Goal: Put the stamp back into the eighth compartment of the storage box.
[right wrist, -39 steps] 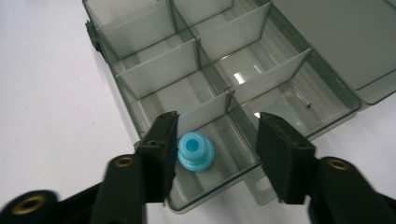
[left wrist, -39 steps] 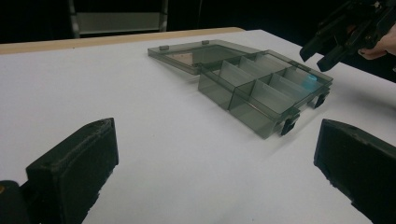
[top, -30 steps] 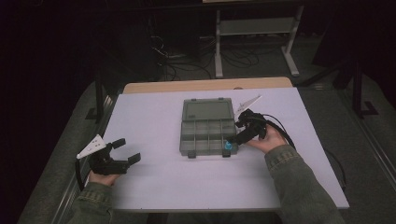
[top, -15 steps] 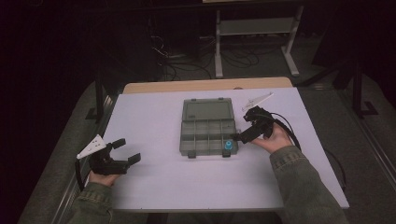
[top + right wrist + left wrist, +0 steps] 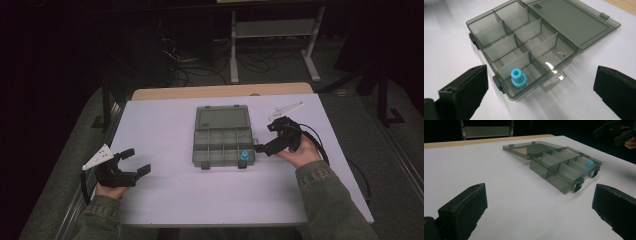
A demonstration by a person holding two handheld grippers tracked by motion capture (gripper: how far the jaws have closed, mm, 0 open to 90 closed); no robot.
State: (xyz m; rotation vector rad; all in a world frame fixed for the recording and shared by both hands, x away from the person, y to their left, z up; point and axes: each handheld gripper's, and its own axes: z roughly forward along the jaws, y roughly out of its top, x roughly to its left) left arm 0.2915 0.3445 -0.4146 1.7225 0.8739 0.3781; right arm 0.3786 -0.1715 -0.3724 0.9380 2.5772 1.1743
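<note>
Now: right gripper (image 5: 539, 87) wide open, empty | blue piece (image 5: 518, 78) in organizer box (image 5: 499, 17) corner | left gripper (image 5: 536, 215) open, empty

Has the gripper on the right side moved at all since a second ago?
Yes. The right gripper has drawn back from the compartment box, toward the table's right edge. Its jaws have just been opening and hold nothing; the blue cap lies in the box.

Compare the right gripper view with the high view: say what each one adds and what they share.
Right gripper view: the hole atop the blue cap, the clear hang tab, lettering on the lid. High view: the left gripper, open, the person's sleeves, floor cables. Shared: the open compartment box, cap in a corner compartment, on the white table.
</note>
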